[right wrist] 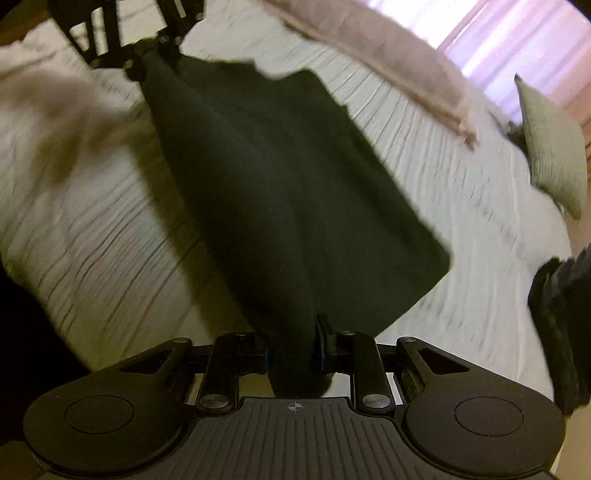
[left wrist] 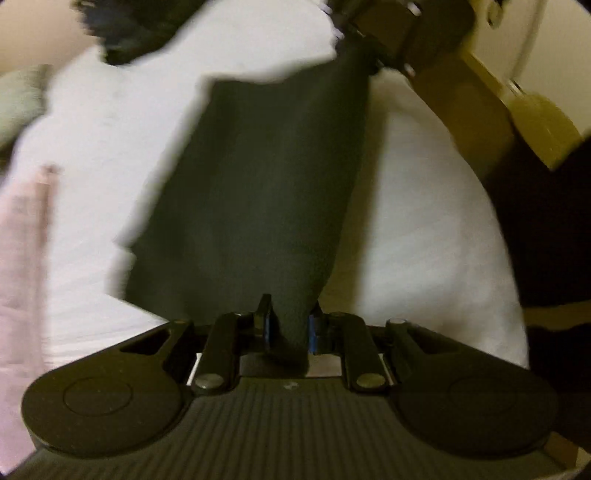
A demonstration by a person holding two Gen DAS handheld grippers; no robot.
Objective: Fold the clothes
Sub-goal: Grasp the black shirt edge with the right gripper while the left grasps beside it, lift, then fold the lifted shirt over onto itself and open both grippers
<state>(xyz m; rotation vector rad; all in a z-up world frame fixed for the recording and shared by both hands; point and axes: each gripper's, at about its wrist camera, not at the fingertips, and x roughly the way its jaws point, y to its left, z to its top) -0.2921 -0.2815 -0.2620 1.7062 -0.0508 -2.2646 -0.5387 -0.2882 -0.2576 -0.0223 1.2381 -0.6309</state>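
A dark green-black garment (left wrist: 255,192) hangs stretched between my two grippers above a white bed. My left gripper (left wrist: 290,325) is shut on one end of it; the cloth bunches between the fingers. My right gripper (right wrist: 293,347) is shut on the other end of the same garment (right wrist: 280,192). In the left wrist view the right gripper (left wrist: 373,40) shows at the top, clamped on the far corner. In the right wrist view the left gripper (right wrist: 147,51) shows at the top left, holding the far corner. The garment's lower edge hangs free over the bed.
The white ribbed bedspread (right wrist: 461,221) lies below. A beige-pink cloth (right wrist: 388,62) lies at the back, a grey-green pillow (right wrist: 554,155) at the right, a dark pile (right wrist: 561,314) at the right edge. Another dark pile (left wrist: 125,33) and pink cloth (left wrist: 22,251) show in the left wrist view.
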